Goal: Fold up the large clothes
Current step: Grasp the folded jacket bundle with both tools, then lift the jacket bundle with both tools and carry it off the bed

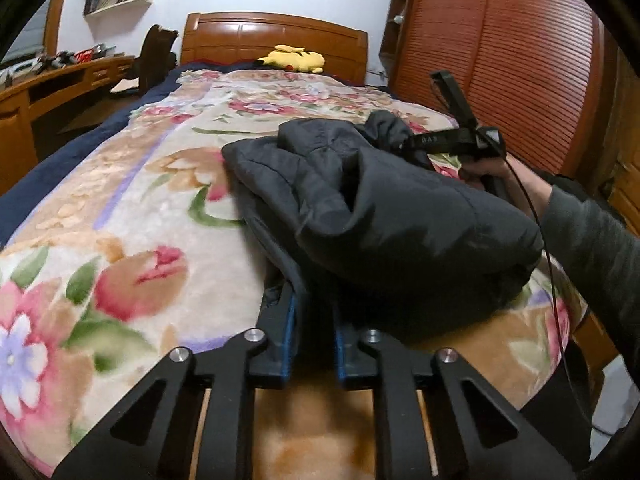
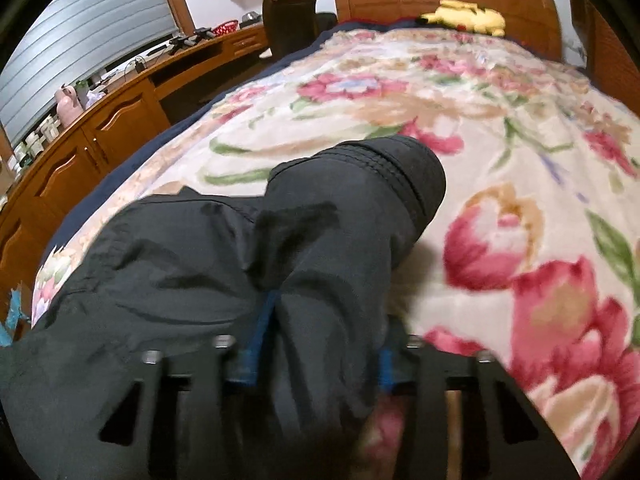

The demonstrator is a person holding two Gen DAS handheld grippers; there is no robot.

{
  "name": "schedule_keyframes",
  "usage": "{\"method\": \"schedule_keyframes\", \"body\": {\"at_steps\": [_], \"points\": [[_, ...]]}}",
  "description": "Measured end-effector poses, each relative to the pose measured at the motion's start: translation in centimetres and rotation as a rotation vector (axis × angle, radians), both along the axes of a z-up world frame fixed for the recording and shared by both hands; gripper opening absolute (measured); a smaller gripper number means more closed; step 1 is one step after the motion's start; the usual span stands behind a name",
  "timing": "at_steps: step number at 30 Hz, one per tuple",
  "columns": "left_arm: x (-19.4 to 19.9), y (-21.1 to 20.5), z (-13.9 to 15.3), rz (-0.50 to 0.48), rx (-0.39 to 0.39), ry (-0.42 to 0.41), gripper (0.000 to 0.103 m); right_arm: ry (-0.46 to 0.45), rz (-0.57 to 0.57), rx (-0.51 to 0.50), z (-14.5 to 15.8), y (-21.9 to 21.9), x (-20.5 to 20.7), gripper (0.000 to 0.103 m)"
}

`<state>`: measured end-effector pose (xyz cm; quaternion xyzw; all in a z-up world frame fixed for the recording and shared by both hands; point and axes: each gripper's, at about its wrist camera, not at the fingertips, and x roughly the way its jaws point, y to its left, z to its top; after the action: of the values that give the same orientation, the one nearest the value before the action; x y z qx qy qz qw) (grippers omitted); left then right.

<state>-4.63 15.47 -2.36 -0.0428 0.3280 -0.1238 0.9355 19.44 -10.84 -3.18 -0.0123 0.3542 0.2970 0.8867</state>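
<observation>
A black padded jacket [image 1: 384, 208] lies bunched on the floral blanket [image 1: 132, 216] of the bed. My left gripper [image 1: 314, 312] is shut on the jacket's near edge, the fabric pinched between its blue pads. My right gripper [image 1: 404, 145] shows in the left wrist view at the jacket's far right side, shut on a fold of it. In the right wrist view the jacket [image 2: 224, 264] drapes over my right gripper [image 2: 320, 340], with a sleeve cuff [image 2: 400, 172] sticking forward above the blanket [image 2: 500, 128].
A yellow plush toy [image 1: 294, 58] lies at the wooden headboard [image 1: 276, 32]. A wooden desk [image 1: 52, 84] with clutter and a chair [image 1: 154, 58] stand left of the bed. A slatted wooden wardrobe [image 1: 500, 60] stands on the right.
</observation>
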Motion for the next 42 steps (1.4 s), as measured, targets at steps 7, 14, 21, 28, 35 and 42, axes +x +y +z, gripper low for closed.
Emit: {"method": "schedule_keyframes", "body": {"at_steps": [7,14,21,28,35,42], "points": [[-1.9,0.7,1.8,0.013,0.024,-0.053,0.011,-0.127,0.025,-0.119,2.7,2.3,-3.9,0.020],[-4.2,4.8,2.6,0.097,0.021,-0.107,0.010,-0.189,0.059,-0.137,4.3,4.9,-6.8,0.018],[-5.4,10.1,3.0,0.182,0.033,-0.135,0.010,-0.255,0.138,-0.139,4.7,9.5,-9.7,0.016],[-5.7,16.2,3.8,0.279,0.104,-0.150,0.010,-0.290,0.221,-0.155,4.9,16.2,-8.1,0.016],[-5.8,24.9,3.9,0.456,0.156,-0.116,0.010,-0.350,0.335,-0.156,5.4,25.8,-5.8,0.015],[-7.5,32.9,3.4,0.654,0.197,-0.081,0.010,-0.372,0.407,-0.096,5.7,35.3,-4.4,0.015]]}}
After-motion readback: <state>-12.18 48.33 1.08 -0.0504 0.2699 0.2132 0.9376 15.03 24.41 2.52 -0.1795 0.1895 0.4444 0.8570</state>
